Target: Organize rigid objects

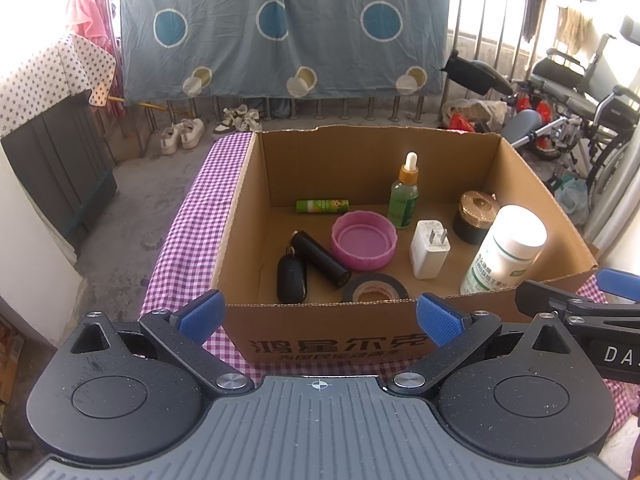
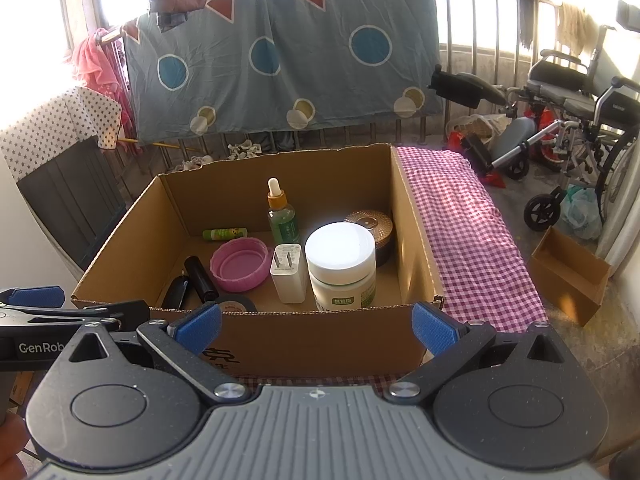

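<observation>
Left claw [image 1: 318, 318]: open, empty, at the lower centre of its frame before the cardboard box [image 1: 336, 342]. Right claw [image 2: 316, 326]: open, empty, at the same near wall. The box stands on a checked cloth [image 2: 472, 240]. Inside: white bottle [image 2: 341, 266], charger [image 2: 288, 274], pink lid [image 2: 240, 264], dropper bottle [image 2: 282, 214], tape roll [image 1: 374, 289].

Matt brown corrugated cardboard box [image 1: 320, 332] on woven checked cloth [image 2: 468, 240]. Inside, glossy pink plastic lid [image 1: 364, 246], smooth white plastic charger [image 1: 429, 250], translucent green dropper bottle [image 1: 404, 194]. Ribbed, shiny bronze-coloured jar lid [image 1: 478, 204]; textured blue pads [image 2: 198, 326].
</observation>
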The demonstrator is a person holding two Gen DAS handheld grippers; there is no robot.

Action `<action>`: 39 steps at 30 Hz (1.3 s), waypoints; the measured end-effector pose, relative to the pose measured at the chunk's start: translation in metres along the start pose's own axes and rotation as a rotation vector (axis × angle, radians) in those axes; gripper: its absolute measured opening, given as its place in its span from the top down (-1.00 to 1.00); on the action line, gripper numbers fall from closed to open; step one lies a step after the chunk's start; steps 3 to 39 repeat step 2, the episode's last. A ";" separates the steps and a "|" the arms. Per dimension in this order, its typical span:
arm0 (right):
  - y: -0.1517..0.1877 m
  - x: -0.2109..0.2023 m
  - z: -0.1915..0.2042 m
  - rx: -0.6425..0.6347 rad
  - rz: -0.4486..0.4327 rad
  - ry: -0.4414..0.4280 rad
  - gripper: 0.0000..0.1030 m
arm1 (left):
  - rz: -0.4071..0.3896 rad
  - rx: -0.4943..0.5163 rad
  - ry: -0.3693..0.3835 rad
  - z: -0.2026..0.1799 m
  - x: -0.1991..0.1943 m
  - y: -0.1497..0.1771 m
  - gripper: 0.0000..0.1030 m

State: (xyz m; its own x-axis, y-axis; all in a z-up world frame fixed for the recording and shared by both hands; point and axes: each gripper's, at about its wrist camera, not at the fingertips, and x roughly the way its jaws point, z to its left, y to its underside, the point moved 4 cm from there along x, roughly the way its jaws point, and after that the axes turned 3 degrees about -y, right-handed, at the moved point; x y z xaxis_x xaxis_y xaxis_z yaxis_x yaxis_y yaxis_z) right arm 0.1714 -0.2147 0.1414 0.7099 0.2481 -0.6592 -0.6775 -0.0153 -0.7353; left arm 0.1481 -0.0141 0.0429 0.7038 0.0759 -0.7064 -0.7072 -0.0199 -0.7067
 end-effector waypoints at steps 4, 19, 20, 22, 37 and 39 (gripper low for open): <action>0.000 0.000 0.000 0.000 0.000 0.000 -1.00 | -0.001 0.000 -0.004 0.000 -0.001 0.001 -0.99; 0.000 0.000 0.000 0.000 0.000 0.000 -1.00 | -0.001 0.000 -0.004 0.000 -0.001 0.001 -0.99; 0.000 0.000 0.000 0.000 0.000 0.000 -1.00 | -0.001 0.000 -0.004 0.000 -0.001 0.001 -0.99; 0.000 0.000 0.000 0.000 0.000 0.000 -1.00 | -0.001 0.000 -0.004 0.000 -0.001 0.001 -0.99; 0.000 0.000 0.000 0.000 0.000 0.000 -1.00 | -0.001 0.000 -0.004 0.000 -0.001 0.001 -0.99; 0.000 0.000 0.000 0.000 0.000 0.000 -1.00 | -0.001 0.000 -0.004 0.000 -0.001 0.001 -0.99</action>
